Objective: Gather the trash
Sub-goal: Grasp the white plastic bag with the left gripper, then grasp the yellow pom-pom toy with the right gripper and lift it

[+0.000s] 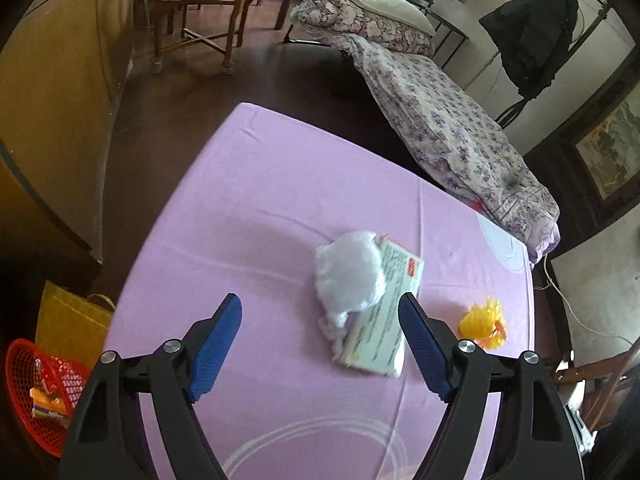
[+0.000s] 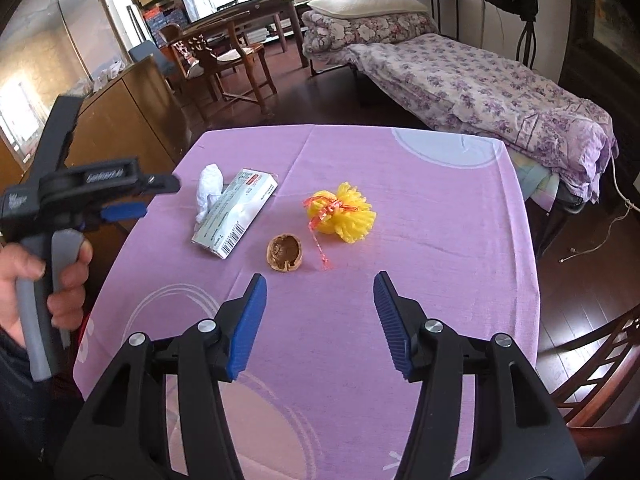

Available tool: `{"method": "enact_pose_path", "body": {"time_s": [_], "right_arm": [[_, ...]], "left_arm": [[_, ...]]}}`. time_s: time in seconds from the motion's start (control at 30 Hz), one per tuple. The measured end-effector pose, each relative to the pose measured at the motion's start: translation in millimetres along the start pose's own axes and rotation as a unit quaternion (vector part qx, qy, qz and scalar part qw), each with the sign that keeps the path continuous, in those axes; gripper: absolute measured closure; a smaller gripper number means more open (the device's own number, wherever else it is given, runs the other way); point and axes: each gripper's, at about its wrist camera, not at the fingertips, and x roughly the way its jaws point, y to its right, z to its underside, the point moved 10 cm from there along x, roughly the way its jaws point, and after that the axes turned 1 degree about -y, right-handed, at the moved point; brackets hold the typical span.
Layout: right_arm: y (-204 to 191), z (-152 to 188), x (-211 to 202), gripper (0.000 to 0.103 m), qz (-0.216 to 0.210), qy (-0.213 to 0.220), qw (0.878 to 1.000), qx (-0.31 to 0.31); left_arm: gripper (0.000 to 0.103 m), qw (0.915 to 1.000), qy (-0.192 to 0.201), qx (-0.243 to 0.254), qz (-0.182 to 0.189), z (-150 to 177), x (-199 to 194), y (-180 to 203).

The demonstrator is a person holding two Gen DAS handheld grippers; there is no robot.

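Observation:
On the purple tablecloth [image 1: 248, 208] [image 2: 420, 264] lie a crumpled white tissue [image 1: 350, 274] [image 2: 209, 190] resting on a flat printed carton [image 1: 384, 328] [image 2: 236, 216], a yellow net pouf with a red ribbon [image 1: 482, 322] [image 2: 346, 212] and a walnut half-shell [image 2: 285, 257]. My left gripper [image 1: 320, 306] stands open above the table, the tissue and carton between and just beyond its fingertips, untouched. My right gripper [image 2: 320, 284] is open with nothing in it, just short of the walnut shell and the pouf. In the right wrist view a hand holds the left gripper at the left edge.
A red mesh basket [image 1: 24, 376] holding wrappers sits on the floor left of the table, next to a yellow bag [image 1: 68, 320]. A bed with a floral cover [image 2: 480, 96] stands right of the table. Wooden chairs [image 2: 224, 64] and a cabinet [image 1: 56, 112] lie beyond.

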Motion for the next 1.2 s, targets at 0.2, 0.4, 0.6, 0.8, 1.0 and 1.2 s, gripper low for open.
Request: {"method": "enact_pose_path", "body": {"time_s": [0.2,0.4,0.6,0.8,1.0,1.2], "right_arm": [[3.2,0.7,0.7,0.045,0.004,-0.003,1.0,0.007],[5.6,1.2,2.6,0.045,0.005,-0.005,1.0,0.005],[18.4,-1.4,7.2,0.045,0.015,-0.001,1.0,0.021],[24.4,-11.8,21.2,0.045,0.032,0.014,0.999,0.021],[22.9,-28.5,35.9,0.038,0.03,0.027,0.999,0.011],[12.9,-38.0,62.4,0.038,0.021,0.008,1.0,0.004]], "left_arm": [[0.026,0.9996,-0.016,0.021,-0.009,-4.7,25.9,17.2],[0.053,0.9994,-0.03,0.017,-0.009,-4.1,50.4,19.8],[0.087,0.9998,-0.012,0.017,0.004,-9.5,38.5,18.4],[0.087,0.9996,0.007,0.002,0.029,3.9,9.7,13.1],[0.087,0.999,0.02,0.013,0.038,21.5,-15.8,10.6],[0.087,0.9988,0.013,0.037,0.031,35.1,-15.9,14.7]]}}
